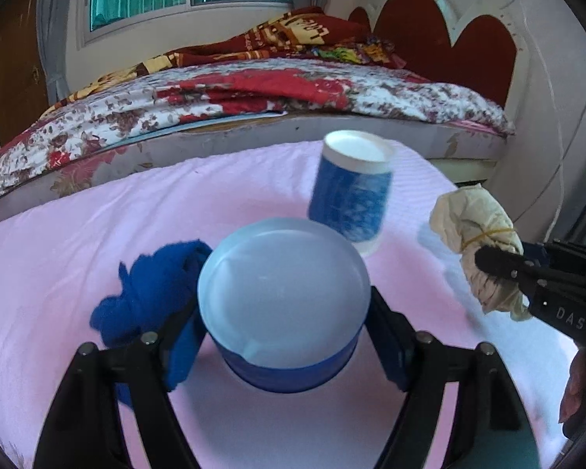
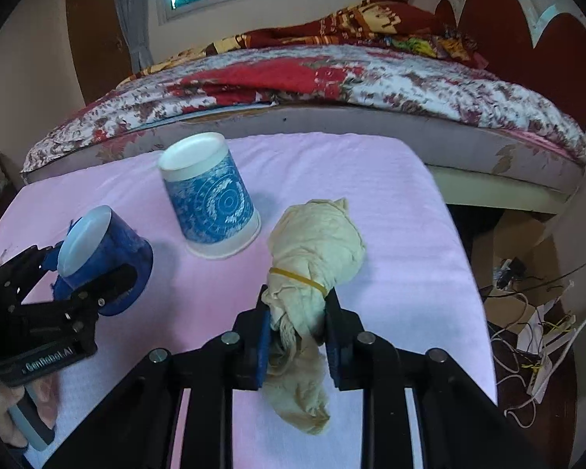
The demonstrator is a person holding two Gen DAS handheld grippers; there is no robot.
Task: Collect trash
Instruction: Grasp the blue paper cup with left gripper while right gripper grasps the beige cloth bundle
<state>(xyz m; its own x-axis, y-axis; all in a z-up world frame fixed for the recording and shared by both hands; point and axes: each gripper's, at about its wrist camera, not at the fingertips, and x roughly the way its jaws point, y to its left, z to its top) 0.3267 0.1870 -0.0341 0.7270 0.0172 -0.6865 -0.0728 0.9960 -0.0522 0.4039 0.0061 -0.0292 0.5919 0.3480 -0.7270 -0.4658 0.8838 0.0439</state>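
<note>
My left gripper [image 1: 287, 312] is shut on a blue cup [image 1: 281, 273], whose pale bottom faces the camera. In the right wrist view this cup [image 2: 101, 250] hangs tilted just above the pink tablecloth, with the left gripper [image 2: 93, 273] clamped around it. My right gripper [image 2: 297, 312] is shut on the tail of a cream bundle [image 2: 316, 242] tied with a yellow rubber band. The left wrist view shows that bundle [image 1: 472, 219] at the right, with the right gripper [image 1: 496, 269] on it. A blue-patterned paper cup [image 2: 211, 203] stands upside down between them, also visible as the patterned cup [image 1: 351, 191].
A crumpled blue cloth [image 1: 148, 293] lies on the pink-covered table [image 2: 390, 195], beside my left finger. A bed [image 2: 332, 86] with a floral quilt runs along the table's far edge. Cables and boxes [image 2: 527, 312] clutter the floor past the table's right edge.
</note>
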